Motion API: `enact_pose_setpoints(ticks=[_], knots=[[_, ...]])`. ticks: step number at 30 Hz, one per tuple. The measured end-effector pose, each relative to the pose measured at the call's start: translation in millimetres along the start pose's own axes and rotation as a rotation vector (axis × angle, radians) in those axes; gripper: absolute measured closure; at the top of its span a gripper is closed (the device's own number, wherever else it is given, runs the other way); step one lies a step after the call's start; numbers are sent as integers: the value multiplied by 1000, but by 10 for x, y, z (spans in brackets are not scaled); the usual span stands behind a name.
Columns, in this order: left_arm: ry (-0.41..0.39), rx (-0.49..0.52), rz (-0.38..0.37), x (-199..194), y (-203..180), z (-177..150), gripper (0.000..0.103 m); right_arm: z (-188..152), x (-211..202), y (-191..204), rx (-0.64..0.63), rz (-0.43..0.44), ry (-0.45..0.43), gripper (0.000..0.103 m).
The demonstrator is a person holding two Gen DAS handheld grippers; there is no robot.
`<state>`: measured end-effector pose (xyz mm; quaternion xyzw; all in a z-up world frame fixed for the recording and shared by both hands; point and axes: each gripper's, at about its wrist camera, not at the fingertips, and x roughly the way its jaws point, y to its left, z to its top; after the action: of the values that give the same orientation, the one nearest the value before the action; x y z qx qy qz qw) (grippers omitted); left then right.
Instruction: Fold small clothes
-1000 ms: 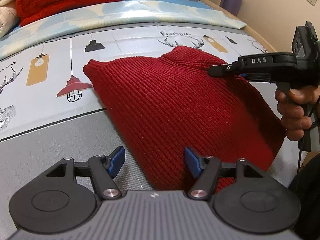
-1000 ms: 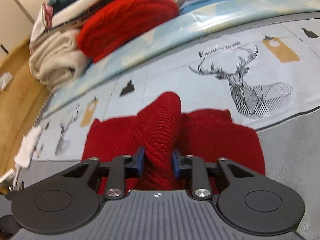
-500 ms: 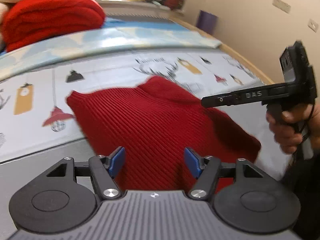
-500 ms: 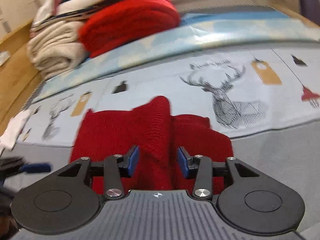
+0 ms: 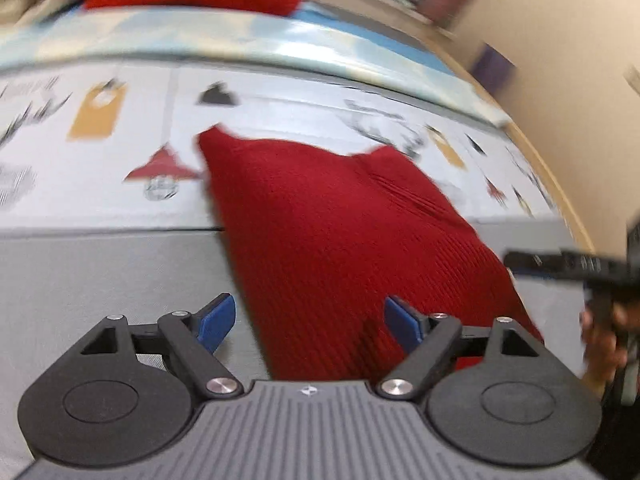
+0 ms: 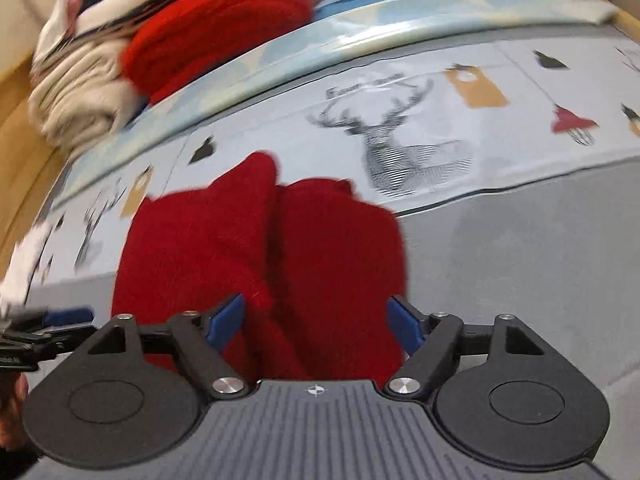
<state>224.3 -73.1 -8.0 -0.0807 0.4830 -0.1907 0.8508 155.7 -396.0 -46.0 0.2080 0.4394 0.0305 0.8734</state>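
The dark red ribbed knit sweater lies on the bed's printed grey-and-white cover, spread across the middle of the left wrist view and running from about 11 o'clock down to 5 o'clock. In the right wrist view it shows a raised fold or ridge down its middle, so I judge the fold only partly settled.

Your left hand-held gripper has its blue pads wide apart, holding nothing, and sits over the sweater's near edge. Your right hand-held gripper is likewise spread, with red knit lying between the pads but not pinched.

The risks, as I judge them:
- The thick knit may spring back and undo the ridge, since nothing pins it.
- A pad could snag a single layer and drag the whole garment askew.
- Both views are blurred, so aim is uncertain.
- The two tools are near each other at 3 o'clock in the left wrist view; they could collide.

For room, you have bare grey cover at 9 o'clock from the left tool and at 3 o'clock from the right. The bed's wooden edge curves at 2 o'clock, and a stack of folded red and cream clothes stands at 11 o'clock, well apart.
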Motion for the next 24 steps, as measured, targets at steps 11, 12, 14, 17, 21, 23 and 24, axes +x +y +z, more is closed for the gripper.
enact_pose_setpoints(ticks=[11,12,14,17,21,23,24], knots=[[106,-304,-85,442,427,132,8,-21,515,-369,134,-94,211,23],[115,-318,-97,494,448,135,8,-26,531,-339,128,-97,210,22],[131,-356,-133,585,484,132,7,-24,557,-335,133,-93,208,21],[148,-399,-183,687,527,124,7,-16,570,-340,144,-81,206,22],[155,-398,-217,781,495,127,7,1,548,-351,177,6,196,59],[152,-372,-216,797,474,133,8,4,542,-309,165,32,187,72],[147,-356,-213,797,464,143,10,6,535,-282,155,45,184,83]])
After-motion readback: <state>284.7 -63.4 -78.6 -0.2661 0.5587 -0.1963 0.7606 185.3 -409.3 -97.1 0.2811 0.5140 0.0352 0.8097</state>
